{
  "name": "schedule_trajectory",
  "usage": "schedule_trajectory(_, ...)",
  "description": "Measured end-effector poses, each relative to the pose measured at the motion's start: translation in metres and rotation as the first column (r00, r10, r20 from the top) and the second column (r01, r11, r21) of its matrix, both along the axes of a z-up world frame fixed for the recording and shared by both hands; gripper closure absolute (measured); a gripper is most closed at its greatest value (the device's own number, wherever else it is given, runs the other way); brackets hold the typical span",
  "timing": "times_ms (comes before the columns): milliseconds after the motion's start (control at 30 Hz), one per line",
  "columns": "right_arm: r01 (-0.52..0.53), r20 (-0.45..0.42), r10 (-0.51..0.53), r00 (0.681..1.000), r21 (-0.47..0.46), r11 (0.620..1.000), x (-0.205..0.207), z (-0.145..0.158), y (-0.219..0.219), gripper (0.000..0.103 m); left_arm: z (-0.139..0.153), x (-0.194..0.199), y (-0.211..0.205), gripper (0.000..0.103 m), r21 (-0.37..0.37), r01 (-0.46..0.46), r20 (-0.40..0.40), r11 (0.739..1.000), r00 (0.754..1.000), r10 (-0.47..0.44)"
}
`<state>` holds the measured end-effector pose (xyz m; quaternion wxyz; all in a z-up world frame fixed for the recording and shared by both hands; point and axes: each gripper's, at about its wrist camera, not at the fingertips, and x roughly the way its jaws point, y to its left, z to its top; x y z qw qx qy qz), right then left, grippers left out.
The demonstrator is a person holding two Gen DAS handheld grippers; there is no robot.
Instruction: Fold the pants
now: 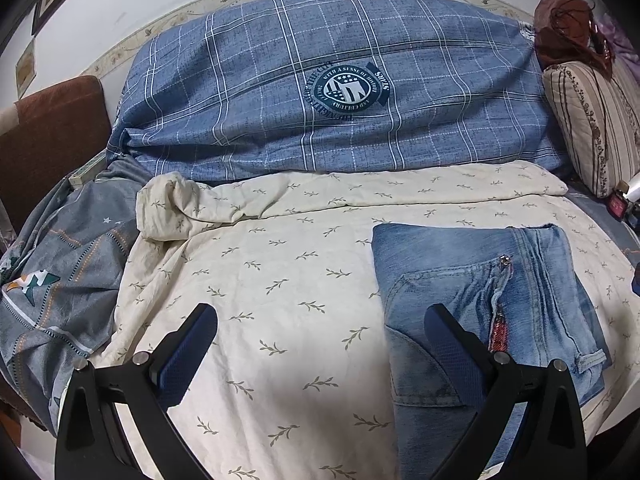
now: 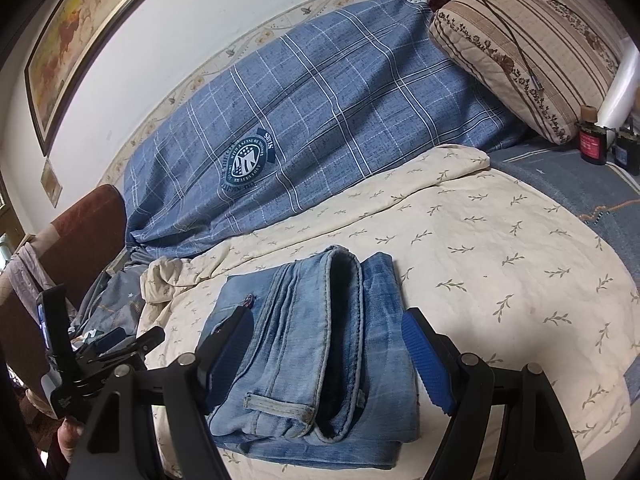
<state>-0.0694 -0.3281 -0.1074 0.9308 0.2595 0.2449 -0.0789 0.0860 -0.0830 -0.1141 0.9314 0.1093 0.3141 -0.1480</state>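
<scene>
Your matte black plastic left gripper (image 1: 320,332) and right gripper (image 2: 328,340) carry blue textured pads (image 2: 426,364), silver round screws (image 2: 467,359) at the hinges.

Faded denim pants (image 2: 316,344), matt cloth

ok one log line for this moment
jeans: folded on bedspread | left gripper: open, empty | right gripper: open over jeans

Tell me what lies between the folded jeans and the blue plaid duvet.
Only the cream leaf-print sheet, its far edge rumpled, lies between the folded jeans and the blue plaid duvet; the left wrist view shows it best.
</scene>
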Motion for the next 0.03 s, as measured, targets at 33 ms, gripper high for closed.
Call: schedule_trajectory(33, 0.0, -0.001, 0.0, 1.0, -0.002, 1.0, 0.0005, 0.0003, 0.0003, 0.023, 0.0, 0.0002, 0.0, 0.0, 0.001, -0.001, 0.0, 1.0, 1.0, 0.001)
